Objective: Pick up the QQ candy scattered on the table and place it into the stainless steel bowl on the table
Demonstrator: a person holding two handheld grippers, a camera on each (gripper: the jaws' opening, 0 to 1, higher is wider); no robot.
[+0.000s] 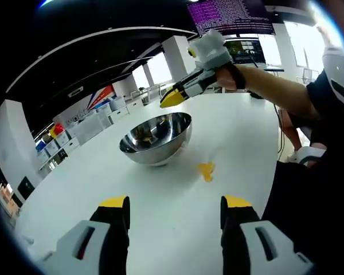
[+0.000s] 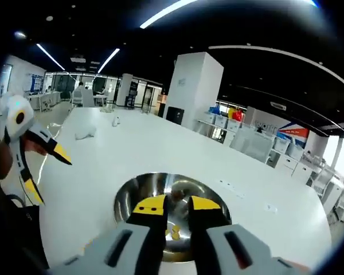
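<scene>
A: Left gripper view first. What's on the desk [image 1: 160, 200]?

B: The stainless steel bowl [image 1: 156, 137] sits upright on the white desk. One yellow QQ candy [image 1: 206, 170] lies on the desk just beside the bowl, apart from its rim. The left gripper [image 1: 175, 205] hovers low over the desk with its yellow-tipped jaws spread wide and nothing between them.

A: And the other gripper?

B: The right gripper [image 1: 173, 98] is above the bowl's far rim, held in a person's hand [image 1: 232, 77]; its yellow tips look close together there.

A: The right gripper view?

B: The right gripper [image 2: 172, 205] is straight over the bowl [image 2: 160, 189], its jaws only a narrow gap apart, nothing visibly gripped. Small yellow candy pieces [image 2: 175, 231] lie in the bowl's bottom. The left gripper [image 2: 46, 172] shows at the left edge, jaws apart.
</scene>
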